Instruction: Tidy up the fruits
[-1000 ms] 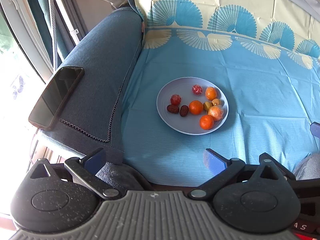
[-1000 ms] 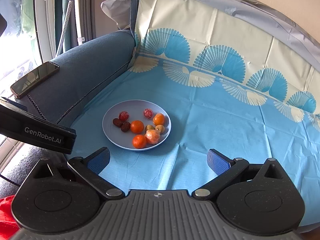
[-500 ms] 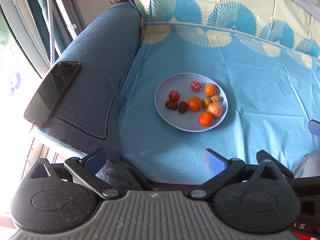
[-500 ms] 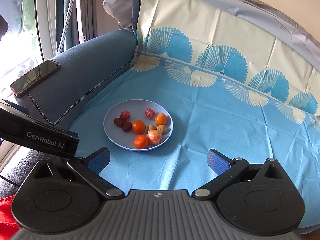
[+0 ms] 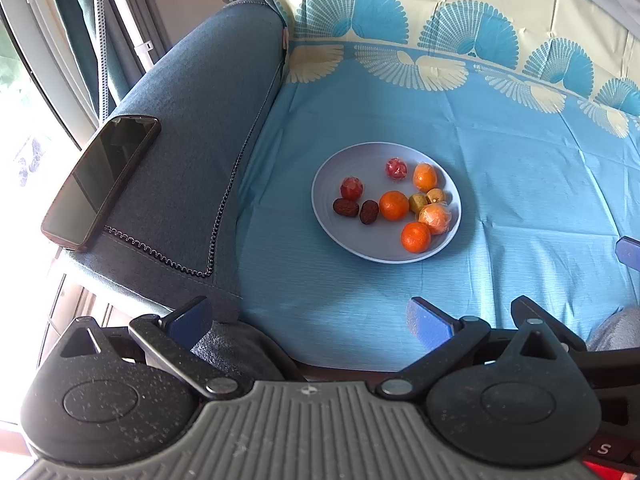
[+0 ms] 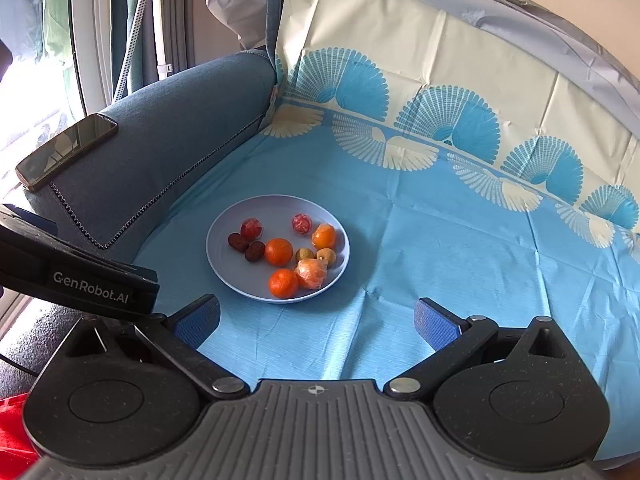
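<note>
Resting on blue cloth (image 5: 500, 184) over sofa seat: pale plate (image 5: 356, 240) with fruits. Noted three oranges (image 5: 394, 205), one wrapped orange (image 5: 434, 218), two dark dates (image 5: 346, 207), two red wrapped pieces (image 5: 351, 188), two small yellow-green fruits (image 5: 418, 201). Left tongs (image 5: 310, 318) wide apart, nothing held, short of plate. Right tongs (image 6: 316, 322) likewise wide, nothing held. Phone (image 5: 102, 174) lay on armrest (image 5: 192, 120), well apart from plate.

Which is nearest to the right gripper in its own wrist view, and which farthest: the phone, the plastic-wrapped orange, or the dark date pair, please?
From the right gripper:
1. Plastic-wrapped orange, near edge of the plate.
2. Dark dates, plate's left side.
3. Phone, far left on the armrest.
</note>
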`<state>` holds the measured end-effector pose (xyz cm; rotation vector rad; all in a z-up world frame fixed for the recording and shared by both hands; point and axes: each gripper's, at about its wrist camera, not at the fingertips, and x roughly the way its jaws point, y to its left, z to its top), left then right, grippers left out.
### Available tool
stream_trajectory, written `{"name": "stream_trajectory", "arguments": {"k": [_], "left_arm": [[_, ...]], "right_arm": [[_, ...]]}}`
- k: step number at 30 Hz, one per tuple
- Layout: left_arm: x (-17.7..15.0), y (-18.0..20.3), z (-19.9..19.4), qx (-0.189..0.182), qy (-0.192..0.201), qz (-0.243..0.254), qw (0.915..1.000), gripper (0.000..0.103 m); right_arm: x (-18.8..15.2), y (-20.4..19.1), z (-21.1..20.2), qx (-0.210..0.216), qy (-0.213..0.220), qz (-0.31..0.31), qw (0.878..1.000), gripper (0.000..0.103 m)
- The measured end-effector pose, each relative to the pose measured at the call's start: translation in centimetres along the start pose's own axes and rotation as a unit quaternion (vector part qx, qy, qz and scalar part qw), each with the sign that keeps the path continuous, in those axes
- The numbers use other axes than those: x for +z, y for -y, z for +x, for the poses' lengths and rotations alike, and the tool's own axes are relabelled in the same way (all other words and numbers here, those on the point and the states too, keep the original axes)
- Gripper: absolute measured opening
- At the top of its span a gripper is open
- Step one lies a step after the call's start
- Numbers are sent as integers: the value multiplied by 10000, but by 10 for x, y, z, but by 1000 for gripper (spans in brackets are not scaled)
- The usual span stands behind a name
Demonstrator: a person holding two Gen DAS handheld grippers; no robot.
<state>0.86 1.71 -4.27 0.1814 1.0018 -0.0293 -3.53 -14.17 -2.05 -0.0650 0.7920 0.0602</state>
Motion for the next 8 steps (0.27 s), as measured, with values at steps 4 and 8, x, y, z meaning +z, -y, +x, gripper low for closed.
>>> {"name": "stream_trajectory", "arguments": {"k": [4,8], "left_arm": [[-2,2,0,76,46,43,10000,103],[-1,1,1,80,-33,-43,10000,103]], "right_arm": [[0,1,1,14,-28,10,10000,102],[-1,1,0,54,-6,10,10000,102]]}}
